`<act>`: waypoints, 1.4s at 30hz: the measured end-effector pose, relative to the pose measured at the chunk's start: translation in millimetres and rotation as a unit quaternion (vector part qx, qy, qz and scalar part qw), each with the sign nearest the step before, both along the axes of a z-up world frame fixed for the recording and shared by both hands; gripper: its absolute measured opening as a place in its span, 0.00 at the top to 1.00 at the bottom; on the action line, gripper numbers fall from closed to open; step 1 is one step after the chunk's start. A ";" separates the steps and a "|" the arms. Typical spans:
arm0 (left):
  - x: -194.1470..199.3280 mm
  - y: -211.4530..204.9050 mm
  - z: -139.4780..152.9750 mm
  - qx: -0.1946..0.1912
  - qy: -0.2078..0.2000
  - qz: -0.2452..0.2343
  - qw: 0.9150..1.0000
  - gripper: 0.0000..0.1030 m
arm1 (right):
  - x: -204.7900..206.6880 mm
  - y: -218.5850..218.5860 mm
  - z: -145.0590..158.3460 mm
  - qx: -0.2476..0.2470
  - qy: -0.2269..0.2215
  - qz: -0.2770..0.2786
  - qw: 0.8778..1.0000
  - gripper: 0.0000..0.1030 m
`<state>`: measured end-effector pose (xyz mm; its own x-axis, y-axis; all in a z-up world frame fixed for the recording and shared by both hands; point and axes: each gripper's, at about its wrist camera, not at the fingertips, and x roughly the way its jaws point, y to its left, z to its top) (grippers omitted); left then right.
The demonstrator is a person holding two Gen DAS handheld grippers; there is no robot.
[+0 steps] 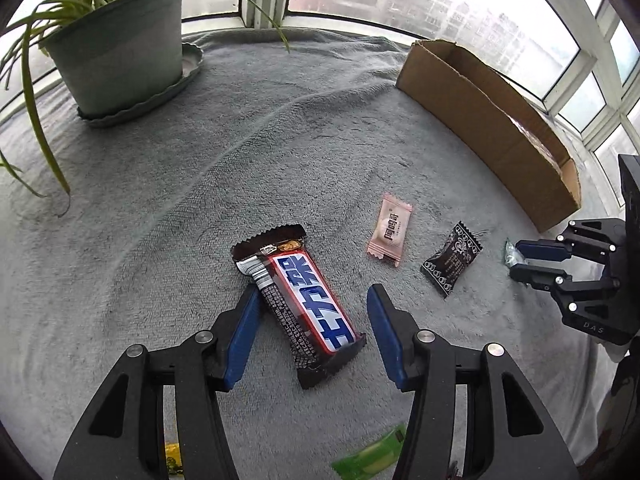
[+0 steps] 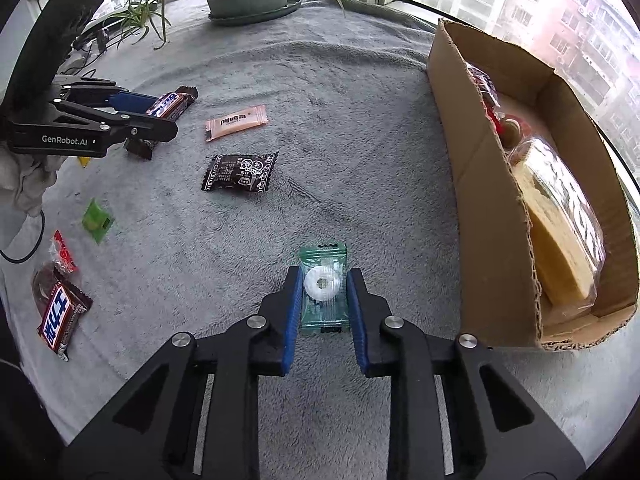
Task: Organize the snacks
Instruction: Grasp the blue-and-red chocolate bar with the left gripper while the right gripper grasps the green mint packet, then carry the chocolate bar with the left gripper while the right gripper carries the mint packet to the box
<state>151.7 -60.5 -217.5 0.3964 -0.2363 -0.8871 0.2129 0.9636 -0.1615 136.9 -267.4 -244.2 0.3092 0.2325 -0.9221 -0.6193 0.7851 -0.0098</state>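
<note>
1. A grey blanket (image 2: 360, 140) covers the desk by a window; the cardboard box (image 2: 500, 200) already holds snacks.
2. The right claw (image 2: 323, 296) is closed on a clear mint packet (image 2: 323, 292), likely bound for the box.
3. The left claw (image 1: 312, 312) straddles a chocolate bar (image 1: 304, 300), jaws apart, not gripping.
4. "GenRobot.AI" is printed on the left claw's body.

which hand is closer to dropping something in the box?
Right. The right gripper is shut on the mint, with the box just beside it. The left gripper is open around the bar, farther from the box.
</note>
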 end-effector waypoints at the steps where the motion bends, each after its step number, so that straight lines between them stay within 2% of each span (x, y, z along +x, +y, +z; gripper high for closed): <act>1: -0.7 -1.6 0.1 0.013 -0.005 -0.002 1.000 0.58 | -0.3 -0.3 -0.2 0.001 0.000 -0.002 1.000 0.78; 4: -1.7 1.3 -0.1 0.024 -0.013 -0.003 1.000 0.69 | -0.8 -2.1 -0.5 0.008 -0.001 -0.012 1.000 0.79; 8: -3.8 7.0 -0.9 0.019 -0.017 -0.004 1.000 0.74 | -2.6 -3.9 -0.4 0.015 -0.004 -0.025 1.000 0.79; 16: -5.8 15.8 1.9 -0.005 -0.015 0.014 1.000 0.74 | -6.9 -14.4 14.3 0.040 -0.021 -0.052 0.998 0.80; 26: -4.7 18.9 34.3 -0.037 -0.044 0.015 0.998 0.74 | -6.4 -41.5 64.8 0.095 -0.072 -0.102 0.988 0.80; 35: 10.1 -16.5 61.0 -0.054 -0.071 -0.024 0.996 0.74 | 8.1 -79.9 94.3 0.095 -0.113 -0.150 0.978 0.80; 42: 23.1 -51.5 79.7 -0.063 -0.092 -0.059 0.992 0.74 | 19.0 -110.9 99.5 0.083 -0.131 -0.184 0.971 0.80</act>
<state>174.8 -112.1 -137.8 0.5117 -0.3949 -0.7630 0.3601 0.9049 -0.2268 155.9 -378.3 -144.8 0.6173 0.2005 -0.7607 -0.2908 0.9566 0.0161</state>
